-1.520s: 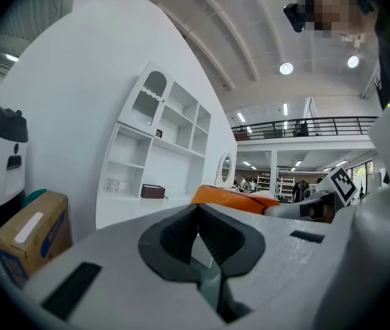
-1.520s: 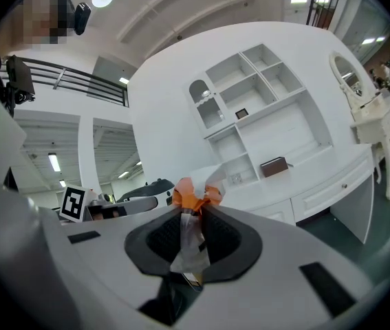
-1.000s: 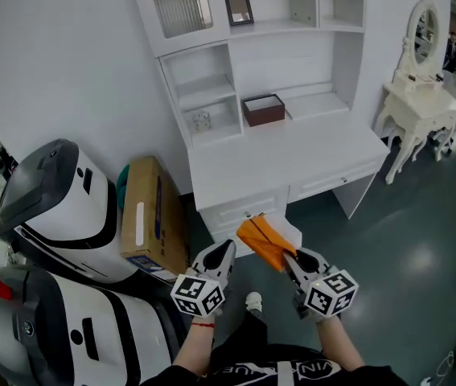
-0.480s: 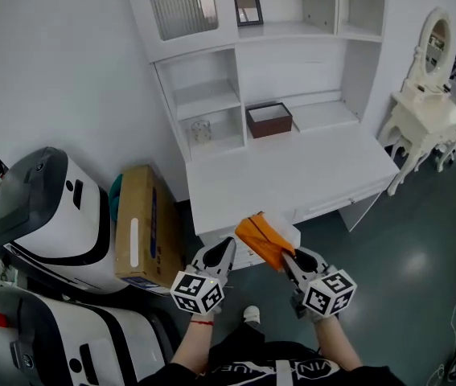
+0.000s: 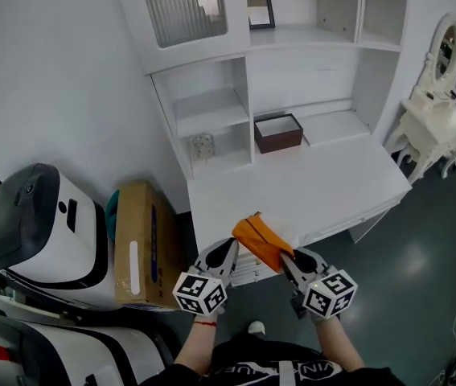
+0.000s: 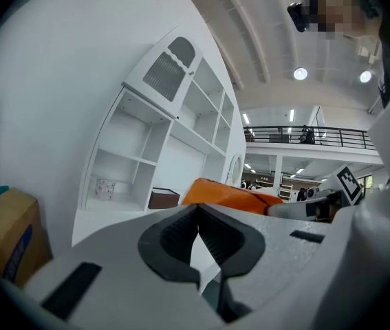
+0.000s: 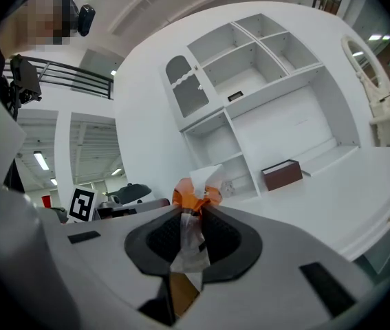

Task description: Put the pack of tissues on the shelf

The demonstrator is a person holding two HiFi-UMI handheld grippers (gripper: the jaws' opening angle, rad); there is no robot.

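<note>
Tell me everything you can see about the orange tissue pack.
The pack of tissues is a flat orange plastic-wrapped packet with a crinkled clear end seal. The right gripper pinches that seal, holding the pack tilted in the air near the front edge of the white desk; nothing else touches it.

Holds an orange pack of tissues (image 5: 258, 238) by one end in the right gripper (image 5: 286, 257), above the desk's (image 5: 332, 179) front edge, left gripper (image 5: 228, 247) just beside. Shows a brown box (image 5: 278, 133) (open-topped) at the back edge, beneath the shelves (image 5: 211, 107).
</note>
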